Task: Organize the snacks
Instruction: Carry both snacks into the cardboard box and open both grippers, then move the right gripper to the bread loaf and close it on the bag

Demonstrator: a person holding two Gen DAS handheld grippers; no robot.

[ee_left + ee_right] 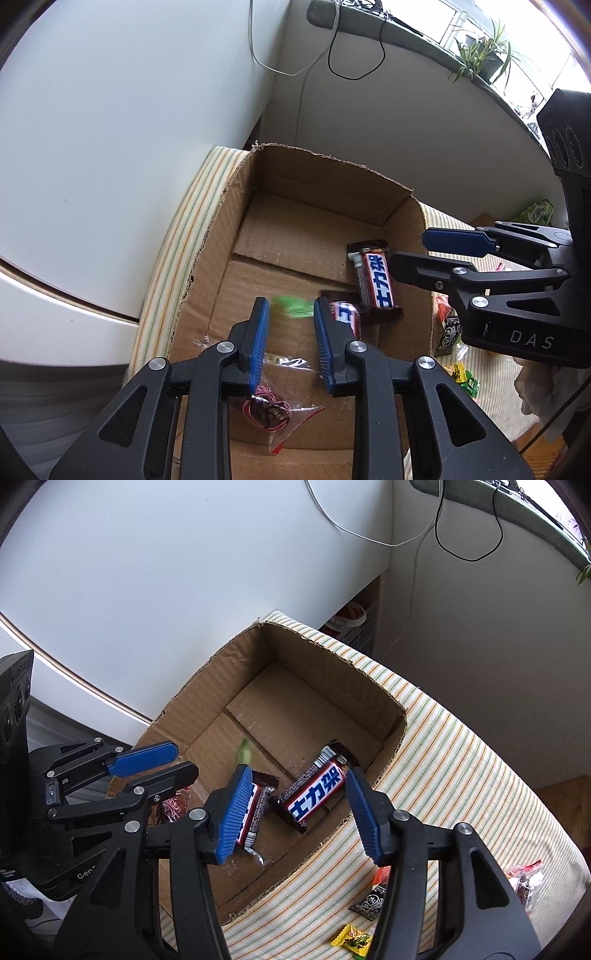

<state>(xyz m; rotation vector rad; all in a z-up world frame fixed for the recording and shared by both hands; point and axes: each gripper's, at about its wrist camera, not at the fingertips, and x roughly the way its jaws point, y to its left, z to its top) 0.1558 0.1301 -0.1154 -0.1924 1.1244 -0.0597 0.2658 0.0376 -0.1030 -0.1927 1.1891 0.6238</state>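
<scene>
Both black blue-padded grippers, left gripper [290,314] and right gripper [295,797], are hanging open and empty over the brown cardboard box [207,686]; 2 red-and-blue chocolate bars [317,790] are lying inside near its right wall, a blurred green sweet [291,308] is dropping in, and small wrapped sweets [351,939] are waiting on the striped cloth [461,775].

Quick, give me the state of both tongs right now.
Left tongs: open, nothing gripped; a blurred green candy sits loose between the pads.
Right tongs: open, holding nothing, above the cardboard box.

White wall [110,129], striped cloth [461,760], black cable [354,48] and white cable [258,44] hung down — potted plant [484,55] stood on green sill [406,33], red-and-white shoe [349,618] sat in crate.
</scene>
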